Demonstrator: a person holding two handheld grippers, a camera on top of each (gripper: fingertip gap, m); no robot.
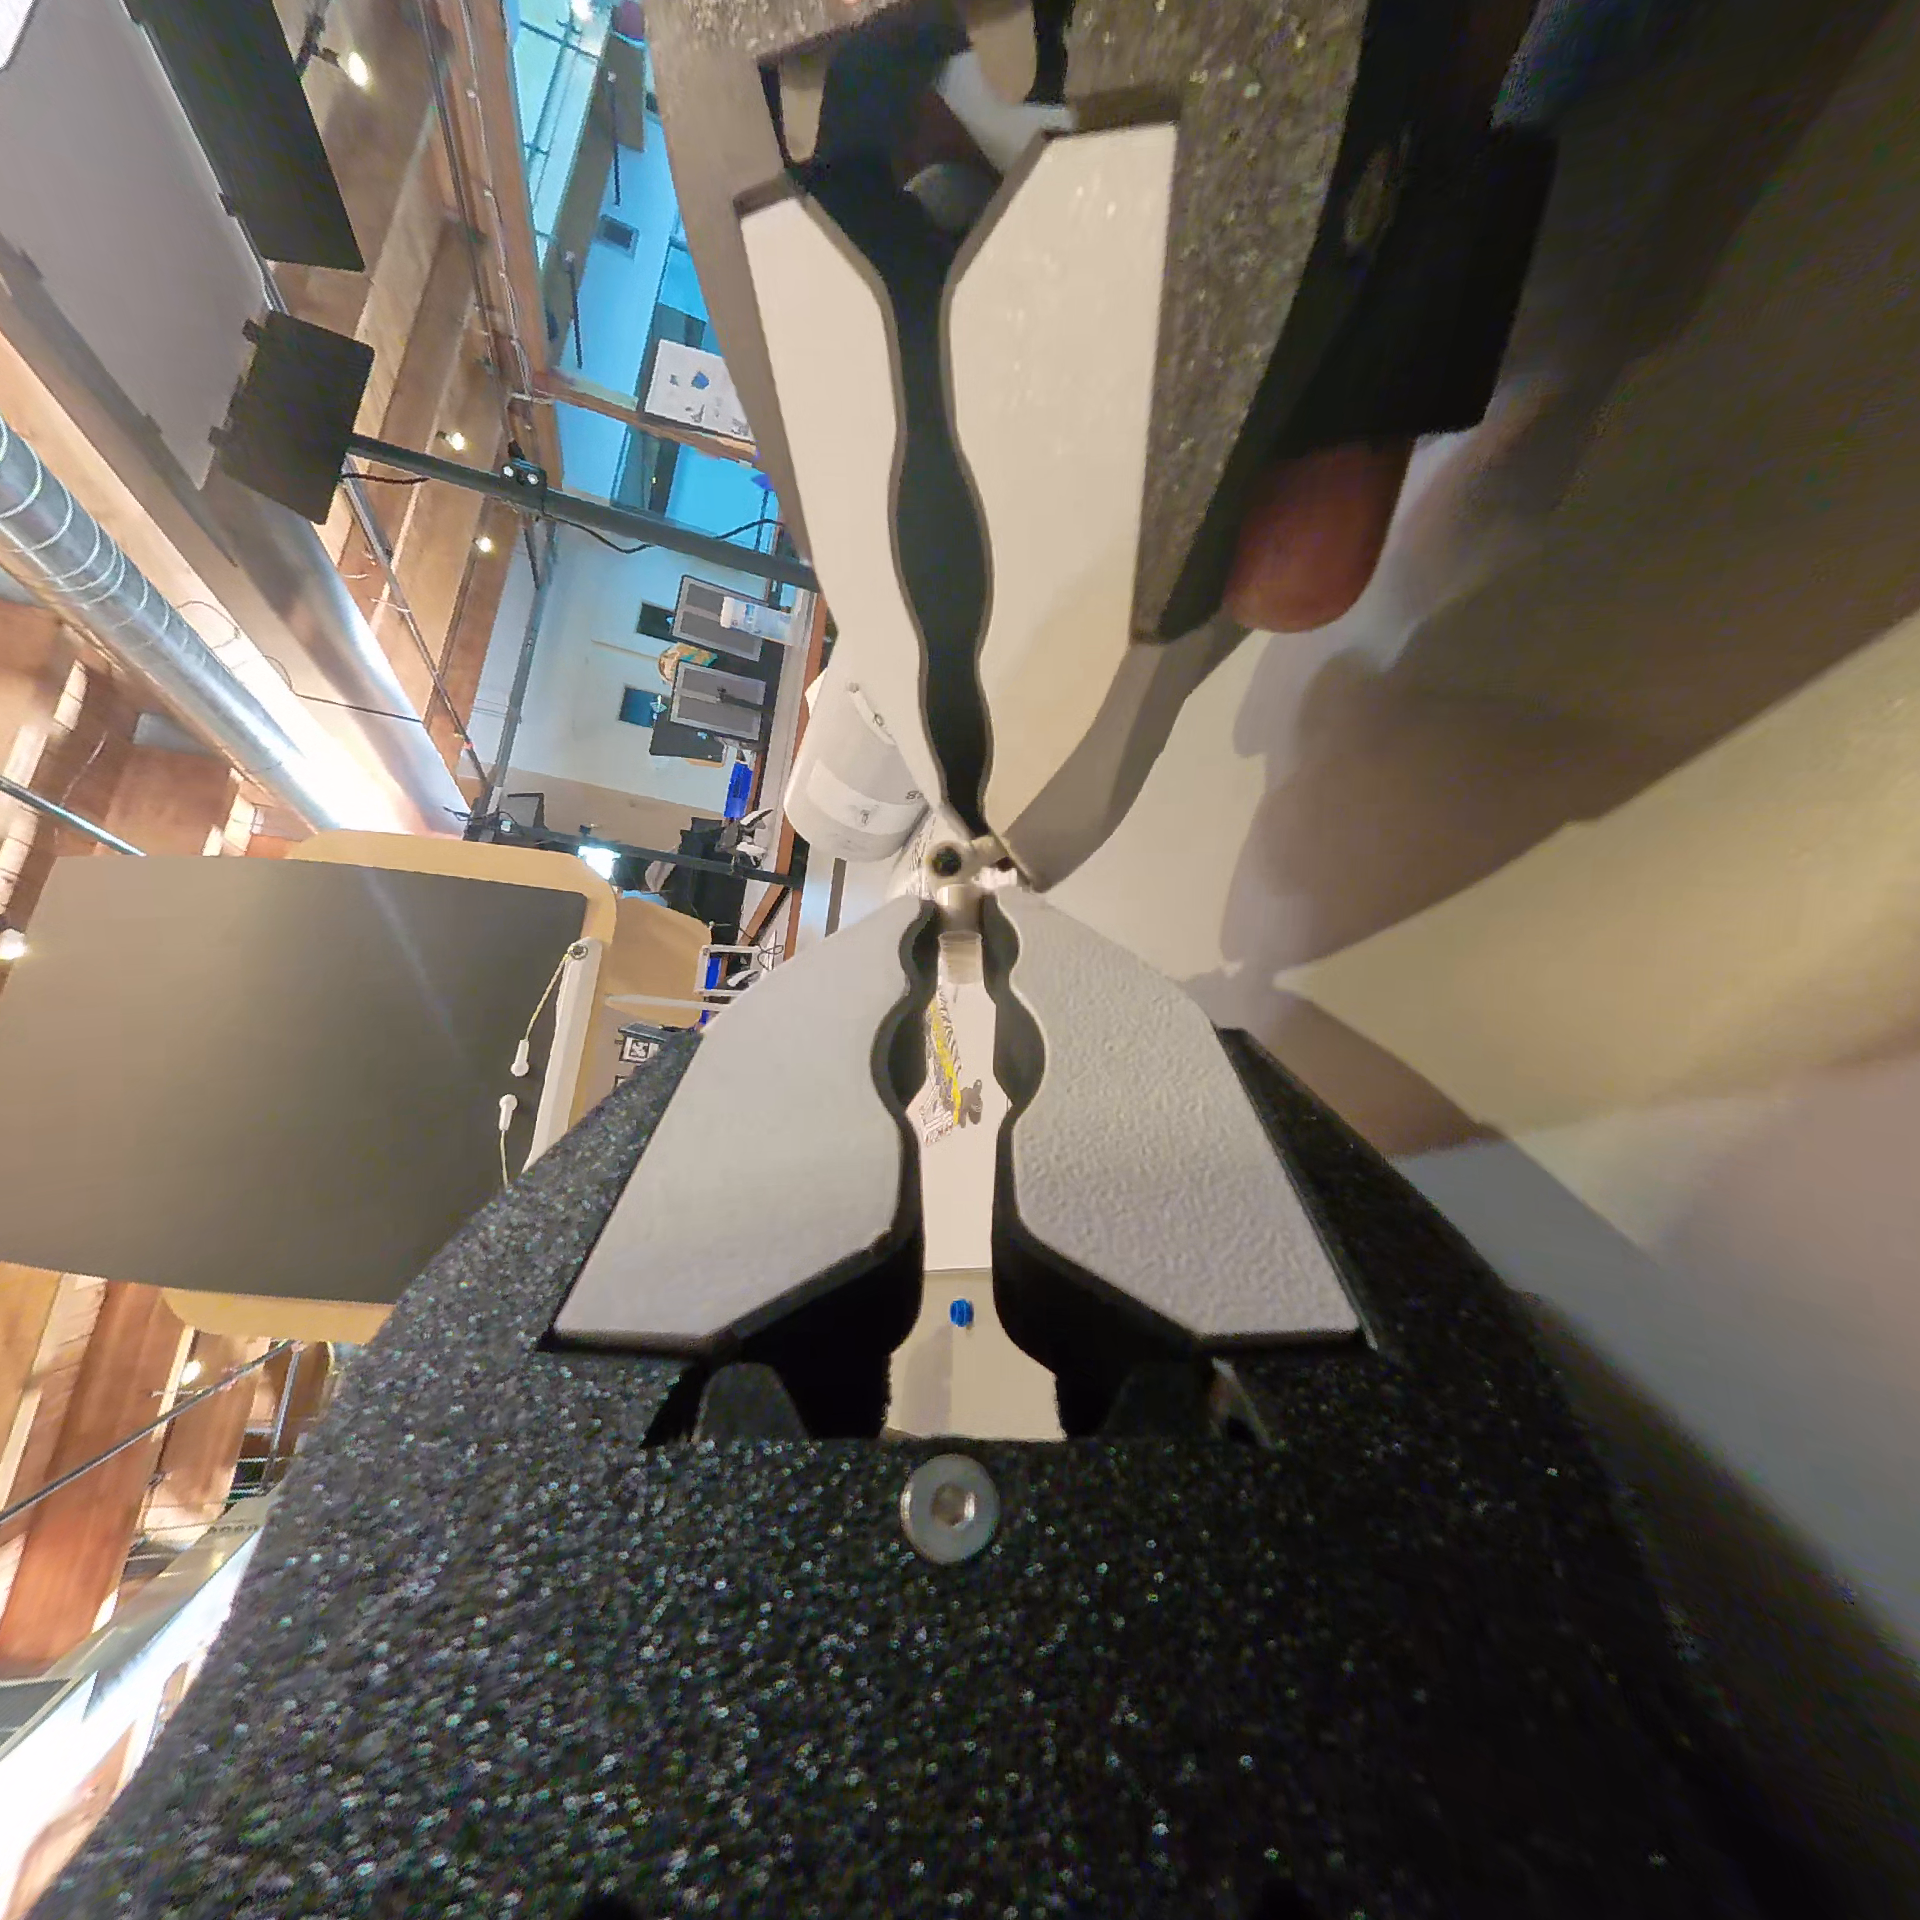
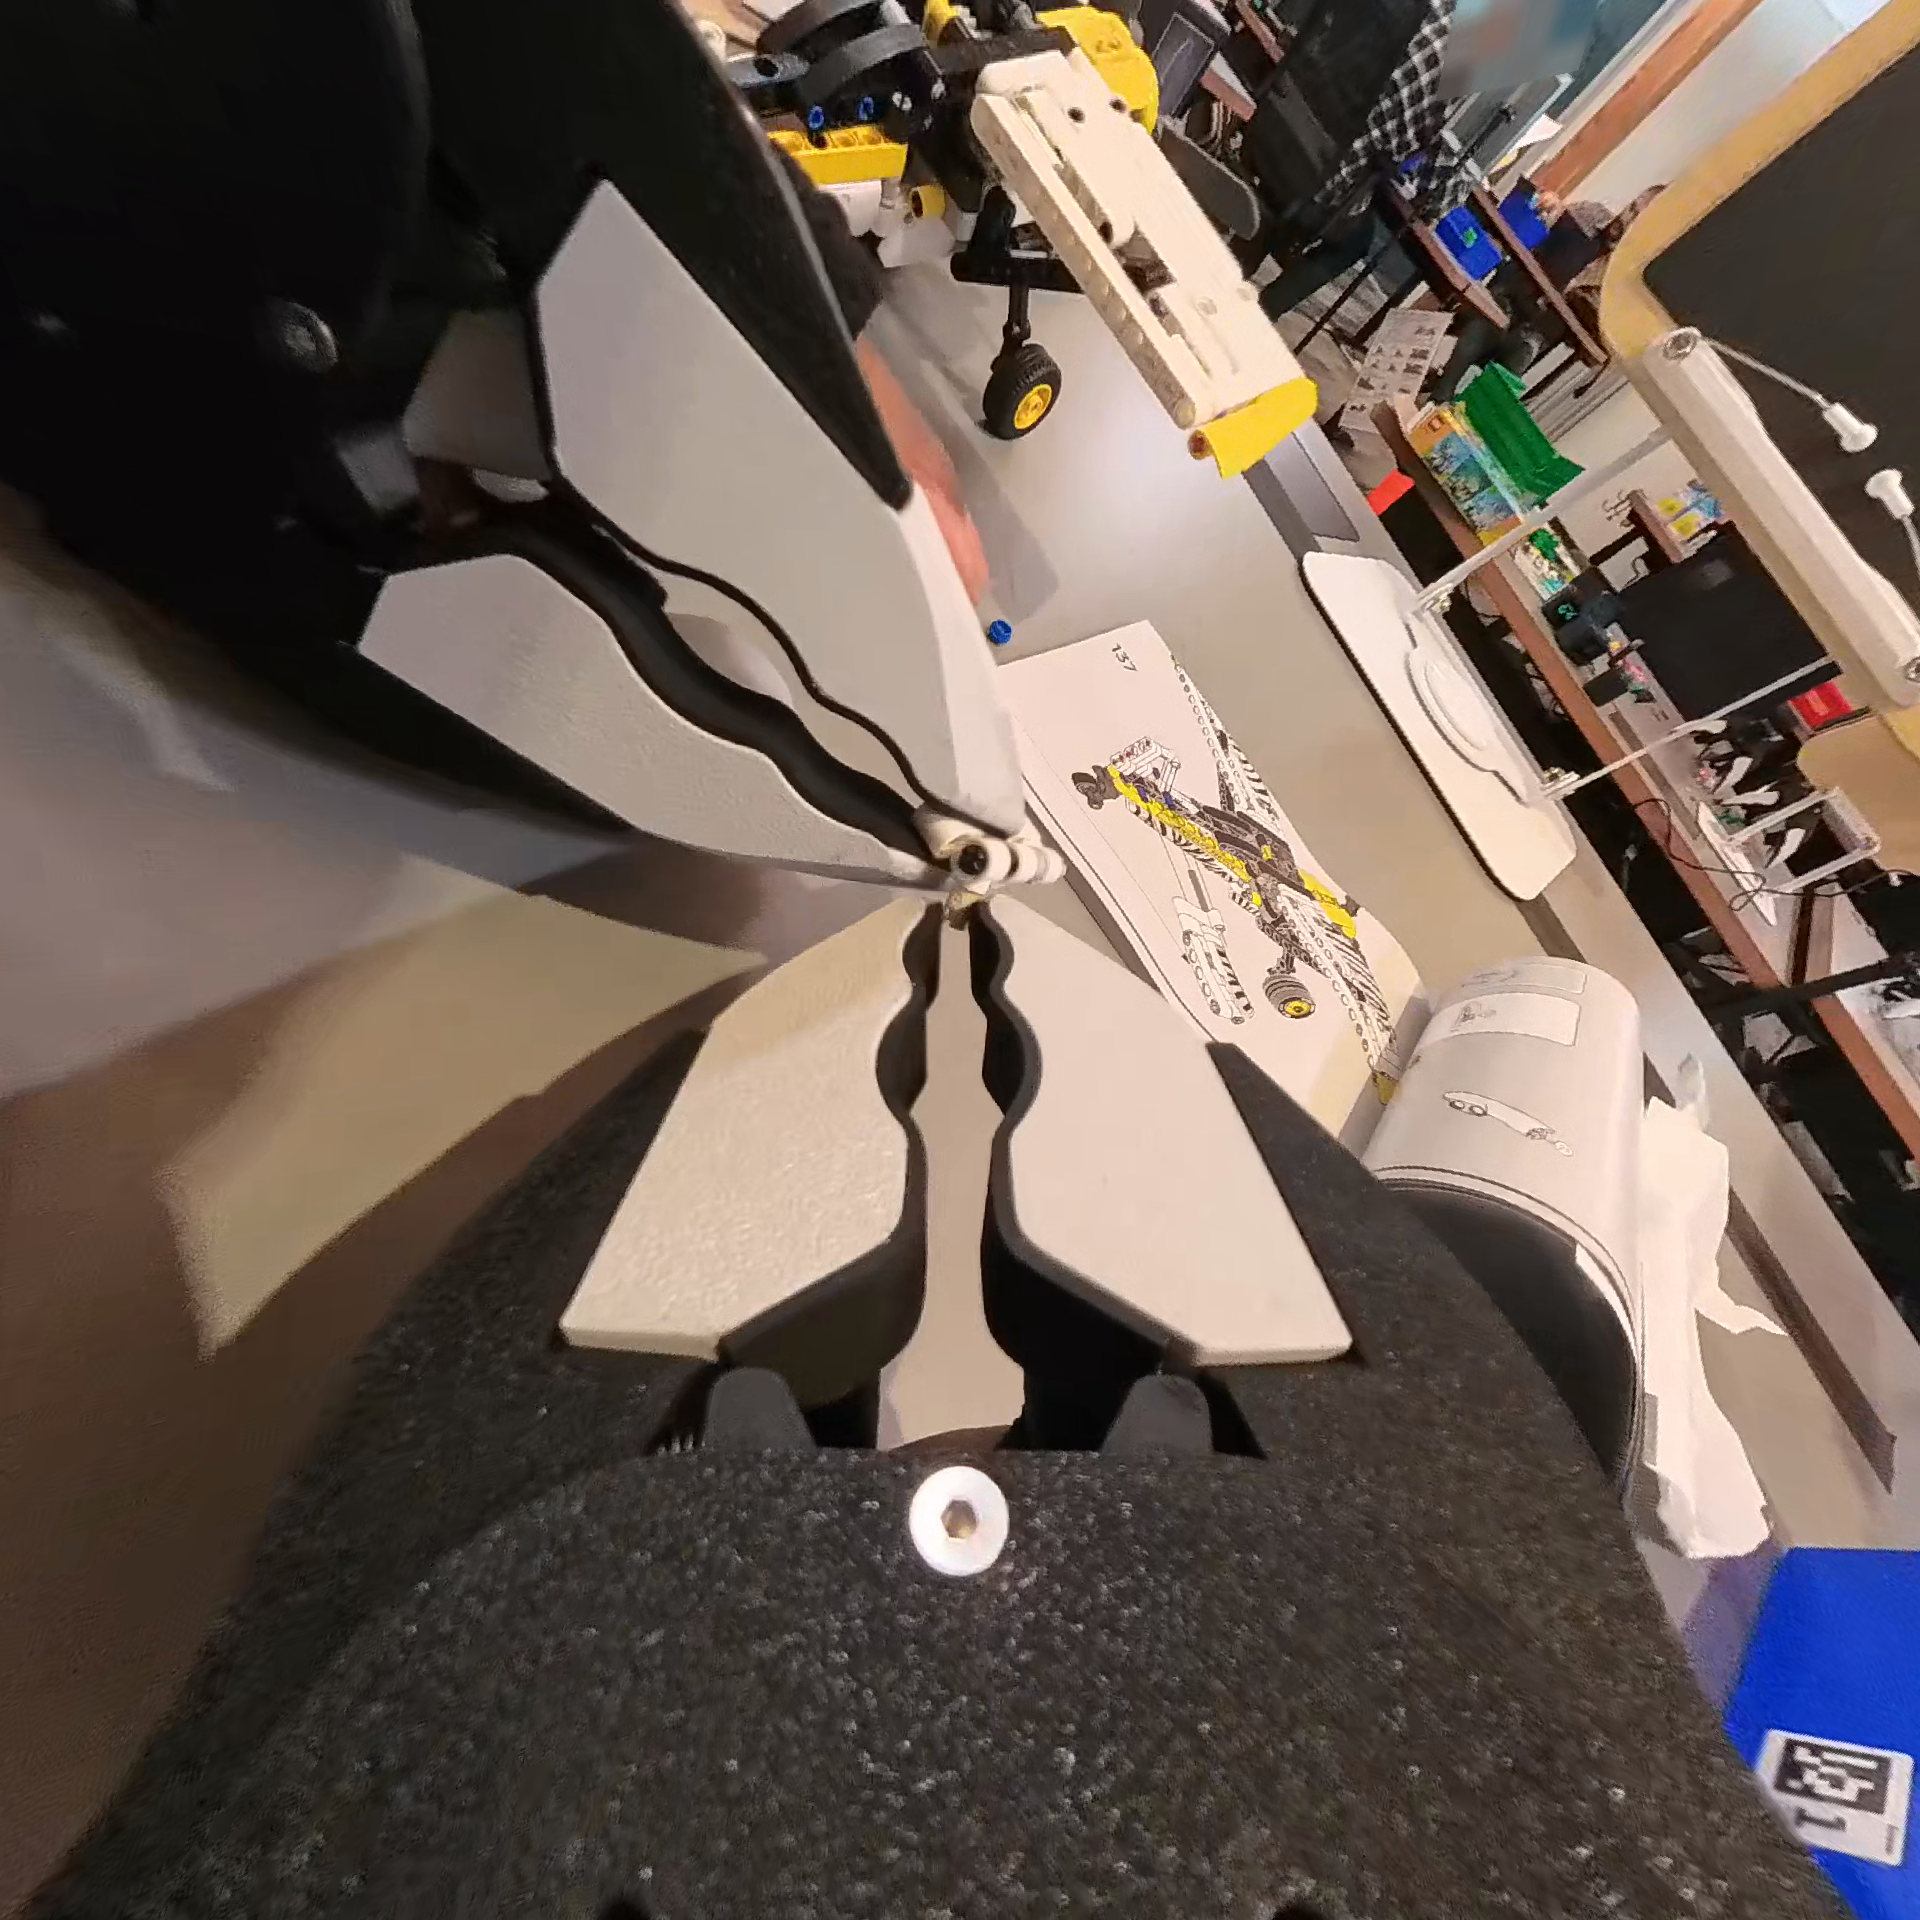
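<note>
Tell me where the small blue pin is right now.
In the right wrist view the small blue pin lies loose on the grey table, just beyond the top corner of the open instruction booklet, beside the left gripper's fingers.

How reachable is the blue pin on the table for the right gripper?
Probably not directly: the right gripper is tip to tip with the left gripper, which crosses the line to the blue pin.
</note>
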